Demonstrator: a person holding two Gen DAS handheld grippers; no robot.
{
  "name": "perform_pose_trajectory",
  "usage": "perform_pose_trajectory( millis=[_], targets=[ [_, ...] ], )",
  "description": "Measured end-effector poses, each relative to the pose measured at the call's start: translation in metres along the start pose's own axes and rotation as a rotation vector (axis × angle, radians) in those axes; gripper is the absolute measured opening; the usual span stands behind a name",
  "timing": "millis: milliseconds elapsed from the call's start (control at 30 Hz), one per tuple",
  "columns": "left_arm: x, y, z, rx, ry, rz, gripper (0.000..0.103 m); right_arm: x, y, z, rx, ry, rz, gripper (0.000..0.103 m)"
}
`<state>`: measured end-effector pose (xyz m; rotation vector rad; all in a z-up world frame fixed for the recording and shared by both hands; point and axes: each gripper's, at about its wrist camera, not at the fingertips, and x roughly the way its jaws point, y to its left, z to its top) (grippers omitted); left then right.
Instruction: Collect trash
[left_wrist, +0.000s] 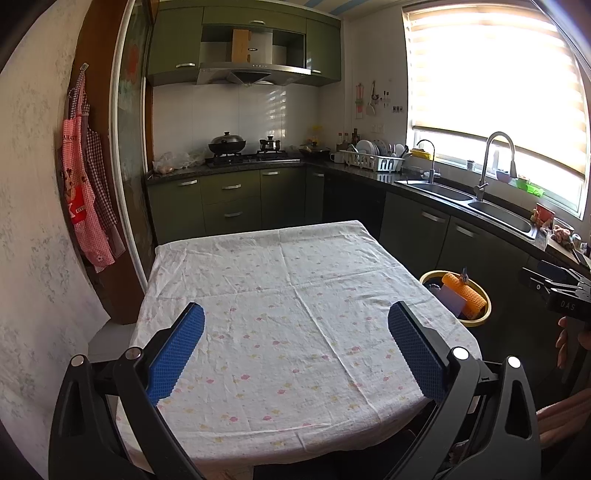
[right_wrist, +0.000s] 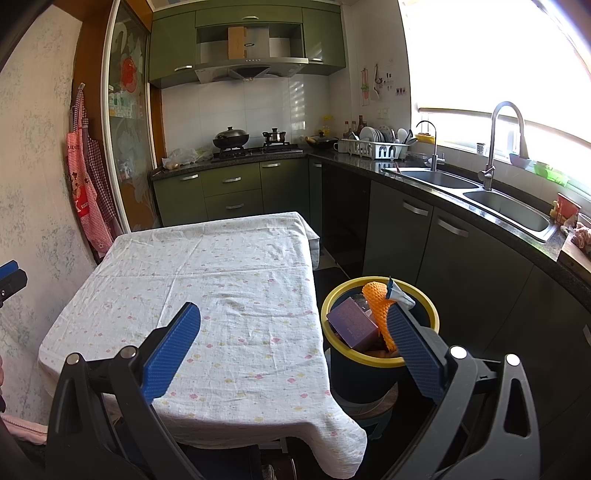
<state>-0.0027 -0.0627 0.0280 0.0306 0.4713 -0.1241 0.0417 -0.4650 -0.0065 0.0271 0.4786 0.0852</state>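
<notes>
Table bare, trash already in the bin beside it. Left gripper and right gripper spread wide, empty. Collecting looks finished; next, pull back.

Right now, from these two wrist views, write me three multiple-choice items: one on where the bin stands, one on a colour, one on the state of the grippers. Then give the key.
1. Where does the yellow-rimmed dark round bin stand?
A. On the cloth-covered table
B. On the floor beside the table's right edge
C. In the steel sink

2. What colour is the netted foam sleeve poking out of the bin?
A. Orange
B. Green
C. White

3. How do the two grippers stand?
A. Both shut on trash
B. Left shut, right open
C. Both open and empty

Key: 1 B, the bin sits low next to the white flowered tablecloth, which bears no trash. 2 A, the sleeve is orange beside a purple box. 3 C, the left gripper and right gripper each show blue pads spread wide with nothing between them.
</notes>
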Motion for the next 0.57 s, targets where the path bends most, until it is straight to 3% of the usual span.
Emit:
perform_pose_trajectory(
  millis=[300, 467, 567],
  targets=[
    [0.022, 0.004, 0.005, -0.020, 0.013, -0.029, 0.098, 0.013, 0.005, -0.001, -0.008, 0.005, 0.016, 0.096],
    [0.084, 0.027, 0.012, -0.029, 0.079, 0.014, 0.098, 0.060, 0.023, 0.018, -0.052, 0.037, 0.054, 0.096],
    [0.139, 0.045, 0.014, -0.020, 0.114, 0.091, 0.098, 0.110, 0.042, 0.029, -0.079, 0.099, 0.084, 0.096]
  ],
)
